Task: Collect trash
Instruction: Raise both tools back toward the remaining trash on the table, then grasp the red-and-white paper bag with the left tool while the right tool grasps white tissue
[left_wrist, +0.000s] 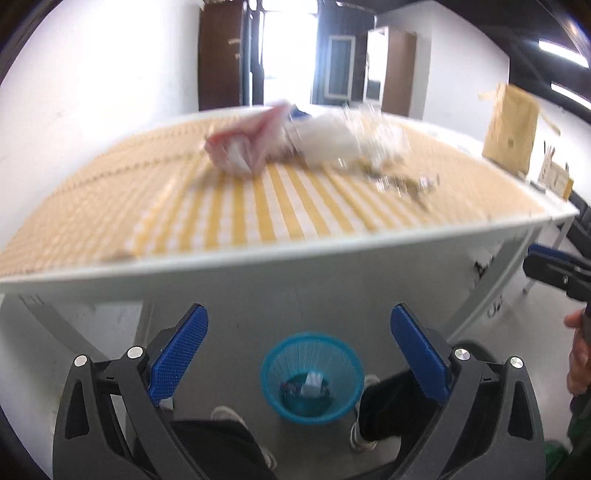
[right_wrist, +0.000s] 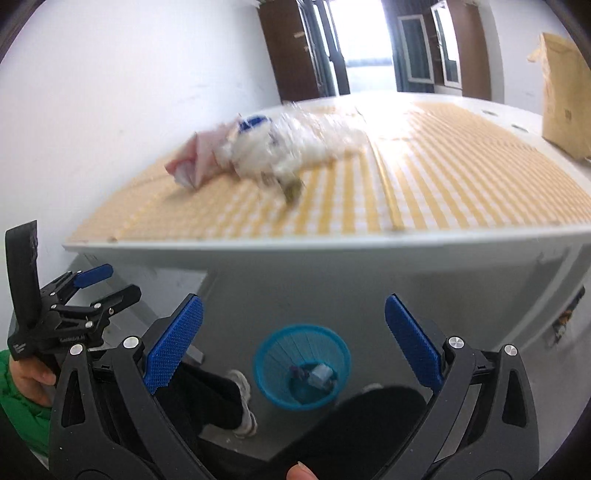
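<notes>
Here both grippers stand with their blue-padded fingers spread wide and nothing between them. The left gripper looks down past the near edge of the table; in the gap between its fingers, lower down on the grey floor, sits the blue mesh bin, with a few scraps already at its bottom. The right gripper frames the same bin between its own fingers in the same way.

Ahead of and above both sets of fingertips lies the trash still on the yellow checked tablecloth: a crumpled pink and white wrapper, a heap of white paper and clear plastic just beside it, and a small patch of dark crumbs and bits nearer the table edge. All of this is blurred.

Beyond the right finger of the left gripper, far off at the table's back edge, stands a brown paper bag. The person's dark trouser legs and white shoes lie beside the bin, under the fingers.
</notes>
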